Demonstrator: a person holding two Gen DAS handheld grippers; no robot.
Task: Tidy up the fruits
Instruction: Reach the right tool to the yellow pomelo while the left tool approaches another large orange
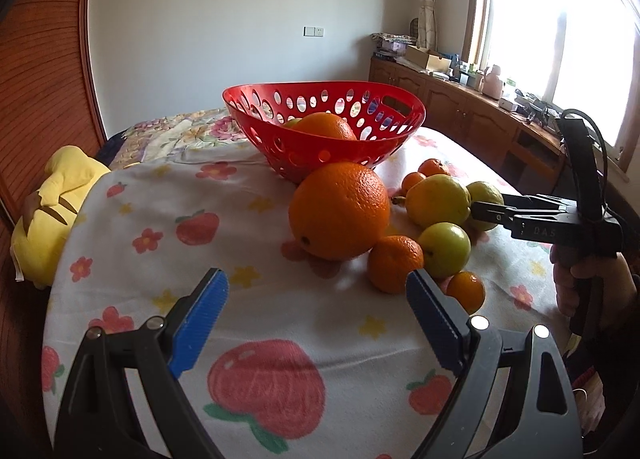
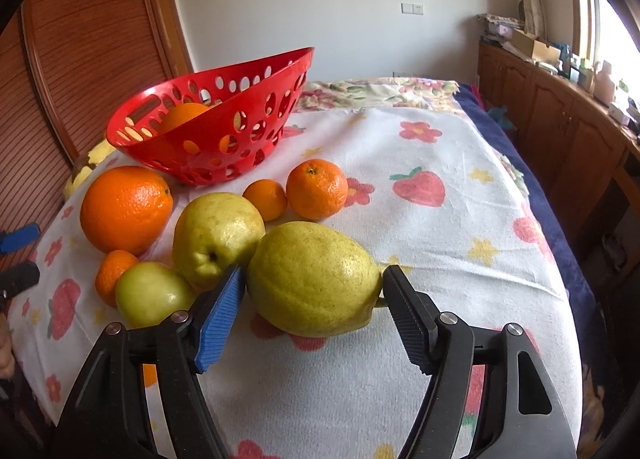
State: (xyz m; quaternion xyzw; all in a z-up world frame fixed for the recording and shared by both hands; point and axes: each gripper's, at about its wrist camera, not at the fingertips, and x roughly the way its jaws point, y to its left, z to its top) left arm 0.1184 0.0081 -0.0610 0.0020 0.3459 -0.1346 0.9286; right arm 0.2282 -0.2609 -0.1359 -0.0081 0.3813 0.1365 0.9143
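A red perforated basket [image 1: 332,139] [image 2: 208,135] holds an orange [image 1: 326,125] on the fruit-print cloth. In front of it lie a big orange [image 1: 340,211] [image 2: 126,209], two yellow pears [image 2: 218,237] [image 2: 314,279], a green apple [image 1: 444,249] [image 2: 154,293] and several tangerines [image 1: 394,269] [image 2: 316,189]. My left gripper [image 1: 316,319] is open and empty, short of the big orange. My right gripper [image 2: 314,313] is open, its pads on either side of the nearer pear, close to it or just touching. It also shows in the left wrist view [image 1: 486,213].
A yellow plush toy [image 1: 52,215] lies at the bed's left edge by a wooden wardrobe [image 1: 44,59]. Wooden cabinets [image 2: 560,119] with clutter run along the right under the window. A floral blanket [image 2: 376,93] lies beyond the cloth.
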